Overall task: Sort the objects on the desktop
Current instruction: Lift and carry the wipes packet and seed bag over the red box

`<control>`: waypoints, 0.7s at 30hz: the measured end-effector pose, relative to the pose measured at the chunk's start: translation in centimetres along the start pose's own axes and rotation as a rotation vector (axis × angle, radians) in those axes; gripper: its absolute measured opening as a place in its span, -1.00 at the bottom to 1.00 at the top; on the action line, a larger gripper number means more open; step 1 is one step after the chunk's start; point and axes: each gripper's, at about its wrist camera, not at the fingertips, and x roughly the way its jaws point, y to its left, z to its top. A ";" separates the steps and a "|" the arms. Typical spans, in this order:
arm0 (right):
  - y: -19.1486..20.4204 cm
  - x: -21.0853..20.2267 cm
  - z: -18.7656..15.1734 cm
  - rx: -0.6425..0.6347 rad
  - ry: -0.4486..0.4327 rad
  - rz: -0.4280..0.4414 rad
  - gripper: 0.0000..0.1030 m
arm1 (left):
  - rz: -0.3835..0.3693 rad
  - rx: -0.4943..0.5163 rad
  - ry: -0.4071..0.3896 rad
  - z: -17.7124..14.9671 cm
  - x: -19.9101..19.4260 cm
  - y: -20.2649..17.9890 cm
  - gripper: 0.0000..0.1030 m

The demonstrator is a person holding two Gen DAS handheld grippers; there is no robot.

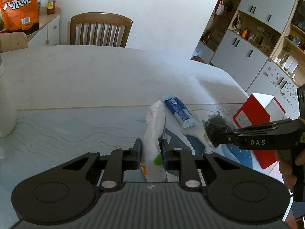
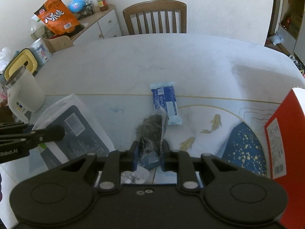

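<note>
Now white pouch (image 1: 154, 133), crumpled, green spot, pinched.

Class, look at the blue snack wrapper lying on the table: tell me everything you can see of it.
The blue snack wrapper is a sealed, glossy plastic-looking packet, dark blue with pale blue crimped ends and a white printed label. It lies flat on the table, lengthwise away from the camera, across a thin gold line. Neither claw holds it; a clear bag of dark contents overlaps its near end.

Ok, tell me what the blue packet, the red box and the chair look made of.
Blue packet: thin plastic film, slightly glossy, with crimped sealed ends. Red box: probably coated cardboard, given its sharp folded edges and printed label. Chair: wood, smooth brown finish with slatted back; likely varnished.
</note>
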 end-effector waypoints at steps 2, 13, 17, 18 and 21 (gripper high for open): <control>-0.3 -0.6 -0.3 0.005 -0.004 0.005 -0.61 | -0.005 -0.010 -0.006 -0.1 -0.5 -0.2 -0.63; -1.7 -4.6 -2.1 0.030 -0.016 0.021 -0.61 | -0.049 -0.024 -0.036 0.2 -2.6 -3.1 -0.63; -2.7 -6.0 -2.6 0.049 -0.027 0.021 -0.61 | -0.068 -0.010 -0.044 0.3 -2.9 -4.9 -0.63; -3.0 -6.4 -2.8 0.053 -0.030 0.020 -0.61 | -0.072 -0.006 -0.045 0.4 -2.9 -5.4 -0.63; -3.8 -7.3 -3.2 0.062 -0.036 0.012 -0.61 | -0.083 0.004 -0.048 0.6 -2.8 -6.6 -0.63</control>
